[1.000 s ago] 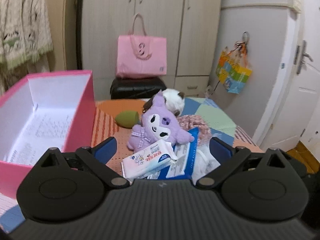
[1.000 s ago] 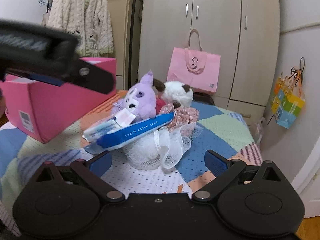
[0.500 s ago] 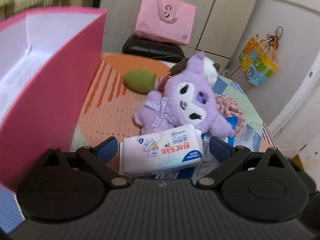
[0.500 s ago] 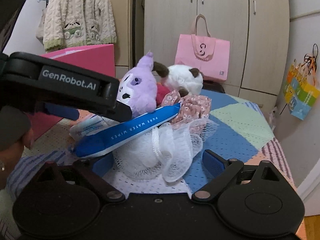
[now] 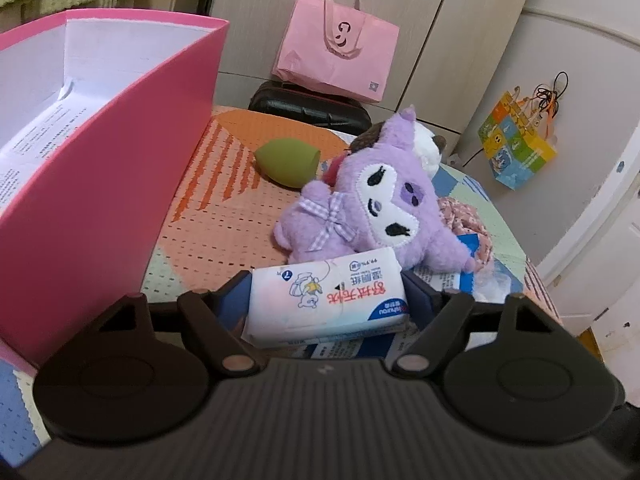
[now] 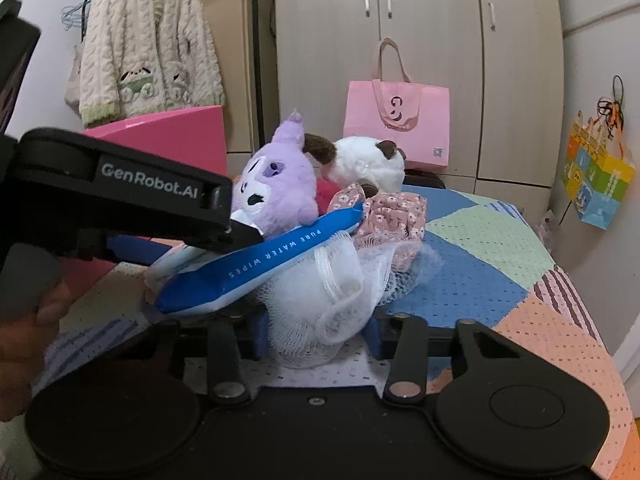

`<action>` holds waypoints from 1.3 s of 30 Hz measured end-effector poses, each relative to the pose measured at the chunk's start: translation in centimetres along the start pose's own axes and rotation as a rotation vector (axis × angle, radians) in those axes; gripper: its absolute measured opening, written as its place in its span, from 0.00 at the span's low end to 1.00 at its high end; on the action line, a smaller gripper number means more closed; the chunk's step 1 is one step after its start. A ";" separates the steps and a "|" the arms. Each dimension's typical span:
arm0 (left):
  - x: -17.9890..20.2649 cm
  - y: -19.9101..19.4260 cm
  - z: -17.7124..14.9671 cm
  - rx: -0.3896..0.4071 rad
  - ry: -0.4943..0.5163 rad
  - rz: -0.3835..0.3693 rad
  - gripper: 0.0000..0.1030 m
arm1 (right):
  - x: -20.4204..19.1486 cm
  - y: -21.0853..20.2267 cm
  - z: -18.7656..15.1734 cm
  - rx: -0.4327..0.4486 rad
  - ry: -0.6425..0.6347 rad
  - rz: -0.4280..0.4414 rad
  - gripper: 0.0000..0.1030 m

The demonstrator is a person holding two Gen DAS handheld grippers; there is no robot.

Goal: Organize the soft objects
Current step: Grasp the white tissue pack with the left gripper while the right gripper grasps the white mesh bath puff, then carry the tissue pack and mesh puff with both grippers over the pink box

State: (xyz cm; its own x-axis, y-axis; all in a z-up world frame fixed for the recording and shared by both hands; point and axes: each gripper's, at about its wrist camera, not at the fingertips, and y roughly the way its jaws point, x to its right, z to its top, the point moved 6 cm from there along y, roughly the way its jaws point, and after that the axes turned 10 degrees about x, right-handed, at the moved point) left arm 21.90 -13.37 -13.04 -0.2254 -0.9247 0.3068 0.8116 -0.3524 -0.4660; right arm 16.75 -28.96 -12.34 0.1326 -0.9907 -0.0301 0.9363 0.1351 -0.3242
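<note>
My left gripper (image 5: 326,300) is shut on a white tissue pack (image 5: 326,298) that lies on a blue wipes pack (image 6: 256,264). A purple plush (image 5: 376,216) lies just beyond it, with a white plush (image 6: 366,162) behind. My right gripper (image 6: 316,332) is shut on a white mesh bath pouf (image 6: 324,300) under the wipes pack. A floral fabric piece (image 6: 394,212) lies behind the pouf. A green sponge (image 5: 288,162) sits further back. The open pink box (image 5: 100,168) stands at the left. The left gripper's body (image 6: 120,196) shows in the right wrist view.
The patchwork mat (image 6: 480,264) covers the table. A pink tote bag (image 5: 340,52) sits on a black case (image 5: 308,110) behind the table. A colourful bag (image 6: 600,184) hangs on the right wall. Cupboards stand at the back, and a cardigan (image 6: 148,44) hangs at the left.
Both grippers have moved forward into the pile and shut. The left closed on the tissue pack. The right closed on the mesh pouf.
</note>
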 end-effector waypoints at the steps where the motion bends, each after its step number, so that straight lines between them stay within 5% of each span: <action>1: 0.0 -0.1 0.0 0.003 0.001 0.005 0.76 | 0.1 -0.2 0.0 0.004 0.004 -0.006 0.42; 20: 0.3 -4.8 -0.8 0.000 0.070 -0.019 0.76 | 0.2 -6.1 -0.1 -0.018 0.008 -0.065 0.35; 39: -1.5 -12.7 -3.5 -0.091 0.194 -0.050 0.76 | -3.9 -10.8 0.3 -0.191 0.052 0.143 0.35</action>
State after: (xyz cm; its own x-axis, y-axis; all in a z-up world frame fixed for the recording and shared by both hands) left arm 10.08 -7.98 -10.46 -0.3705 -0.9131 0.1700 0.7470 -0.4017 -0.5297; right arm 6.25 -26.58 -8.46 0.2377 -0.9619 -0.1350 0.8300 0.2733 -0.4862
